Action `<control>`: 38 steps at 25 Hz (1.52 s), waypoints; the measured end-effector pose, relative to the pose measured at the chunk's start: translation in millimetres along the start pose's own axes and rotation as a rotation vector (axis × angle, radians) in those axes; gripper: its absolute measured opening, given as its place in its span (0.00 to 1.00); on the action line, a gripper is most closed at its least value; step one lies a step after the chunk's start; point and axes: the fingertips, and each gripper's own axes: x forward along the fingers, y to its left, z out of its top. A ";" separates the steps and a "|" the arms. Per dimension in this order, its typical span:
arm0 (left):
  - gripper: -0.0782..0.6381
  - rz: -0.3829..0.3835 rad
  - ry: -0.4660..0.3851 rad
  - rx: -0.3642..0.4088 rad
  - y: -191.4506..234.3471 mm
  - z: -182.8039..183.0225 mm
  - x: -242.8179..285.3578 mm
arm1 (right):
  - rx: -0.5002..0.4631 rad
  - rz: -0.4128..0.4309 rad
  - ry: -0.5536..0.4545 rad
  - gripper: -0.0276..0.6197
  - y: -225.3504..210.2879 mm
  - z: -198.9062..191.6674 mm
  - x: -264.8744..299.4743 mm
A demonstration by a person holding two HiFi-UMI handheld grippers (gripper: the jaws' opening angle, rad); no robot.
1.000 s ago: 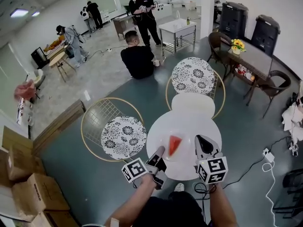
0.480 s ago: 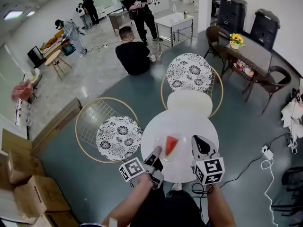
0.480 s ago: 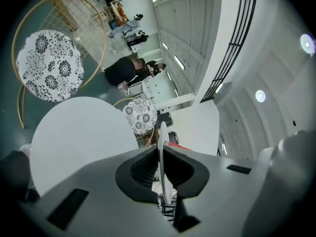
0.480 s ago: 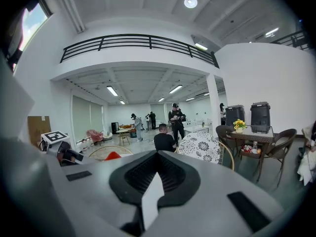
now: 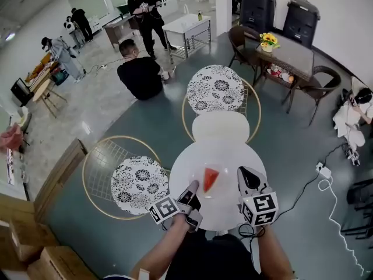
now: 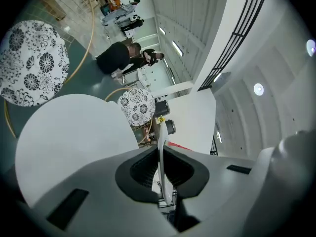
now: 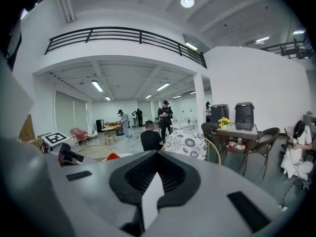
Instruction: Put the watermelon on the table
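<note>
A red watermelon slice (image 5: 211, 178) lies on a small pale plate (image 5: 217, 190) over the round white table (image 5: 227, 156). My left gripper (image 5: 194, 186) is shut on the plate's near rim. In the left gripper view that rim (image 6: 159, 132) runs edge-on between the pads, with a red strip of watermelon (image 6: 178, 146) beside it. Whether the plate touches the table I cannot tell. My right gripper (image 5: 243, 171) hovers to the right of the plate, jaws together and holding nothing. The right gripper view shows its jaws (image 7: 155, 154) closed and the slice (image 7: 112, 156) off to the left.
Two round wire chairs with patterned cushions stand at the left (image 5: 139, 182) and beyond the table (image 5: 218, 89). A small white stool (image 5: 220, 126) adjoins the table's far side. A person sits on the floor (image 5: 140, 74). A power strip and cable (image 5: 322, 171) lie at the right.
Both grippers have sunk slightly toward the table, the left still gripping the plate with the slice. The head view has swung, shifting the room leftward and down.
</note>
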 end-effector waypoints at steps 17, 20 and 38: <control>0.14 0.028 0.266 0.020 73.7 8.9 85.2 | 0.002 -0.116 0.136 0.05 -21.2 -47.0 33.8; 0.14 0.031 0.293 0.016 84.9 6.3 103.8 | -0.001 -0.133 0.144 0.05 -30.0 -51.0 43.6; 0.14 0.096 0.361 -0.005 131.9 -10.2 178.3 | 0.033 -0.182 0.227 0.05 -58.7 -81.6 69.5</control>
